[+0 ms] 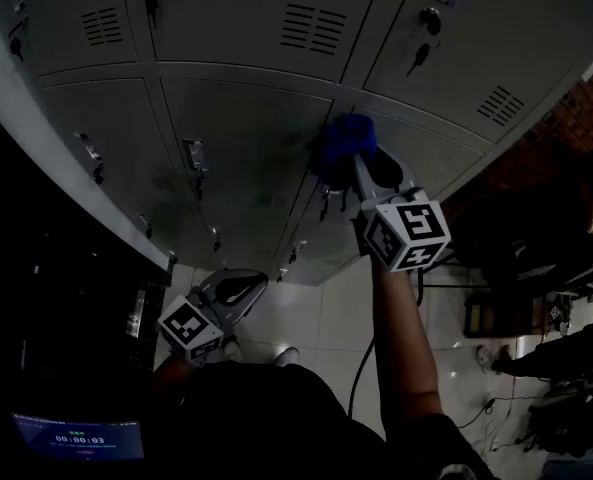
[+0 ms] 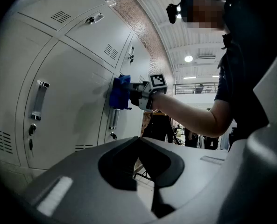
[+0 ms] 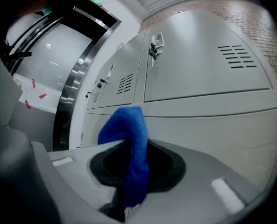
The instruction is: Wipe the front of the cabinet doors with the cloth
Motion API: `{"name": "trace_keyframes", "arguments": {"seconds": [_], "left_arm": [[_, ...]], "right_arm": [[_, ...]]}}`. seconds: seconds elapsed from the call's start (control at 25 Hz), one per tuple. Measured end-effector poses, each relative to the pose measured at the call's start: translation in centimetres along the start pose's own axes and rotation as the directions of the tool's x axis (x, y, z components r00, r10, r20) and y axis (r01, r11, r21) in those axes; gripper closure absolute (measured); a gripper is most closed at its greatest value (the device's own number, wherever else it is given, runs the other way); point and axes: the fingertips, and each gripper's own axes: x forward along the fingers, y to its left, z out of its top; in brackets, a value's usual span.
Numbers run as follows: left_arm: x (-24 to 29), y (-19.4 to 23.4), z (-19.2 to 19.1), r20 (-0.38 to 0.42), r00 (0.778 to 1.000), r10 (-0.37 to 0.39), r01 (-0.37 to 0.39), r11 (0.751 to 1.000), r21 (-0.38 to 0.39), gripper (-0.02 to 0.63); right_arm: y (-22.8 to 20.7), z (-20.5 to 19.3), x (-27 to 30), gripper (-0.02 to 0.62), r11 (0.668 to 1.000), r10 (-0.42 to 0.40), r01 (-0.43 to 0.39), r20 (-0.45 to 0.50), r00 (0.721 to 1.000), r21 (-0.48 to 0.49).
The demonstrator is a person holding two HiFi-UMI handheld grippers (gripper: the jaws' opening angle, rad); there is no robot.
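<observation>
Right gripper (image 1: 361, 173) clamped around cloth (image 3: 128, 143)

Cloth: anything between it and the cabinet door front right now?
Nothing visible. The blue cloth, clamped in the right gripper, appears to sit against the cabinet door by its edge seam. The door handle is just below it, not in between.

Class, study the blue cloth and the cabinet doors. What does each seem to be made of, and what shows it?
The cloth: soft, fuzzy fabric, perhaps microfibre; it folds limply and has a matte nap. The cabinet doors: probably painted sheet metal, smooth pale grey with a faint sheen, punched vent slots and crisp pressed edges.
</observation>
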Motion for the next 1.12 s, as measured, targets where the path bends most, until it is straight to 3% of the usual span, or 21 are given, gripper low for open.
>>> {"name": "trace_keyframes", "arguments": {"seconds": [0.44, 1.12], "left_arm": [[1.4, 0.6, 0.0, -0.010, 1.000, -0.020, 0.020, 1.000, -0.009, 0.606], [3.7, -0.8, -0.5, -0.024, 0.996, -0.084, 0.084, 0.996, -0.001, 0.606]], "right_arm": [[-1.6, 0.5, 0.3, 0.528, 1.000, -0.017, 0.017, -0.008, 1.000, 0.010], [-8.6, 0.0, -4.7, 0.528, 0.985, -0.172, 0.172, -0.011, 0.985, 0.013]]}}
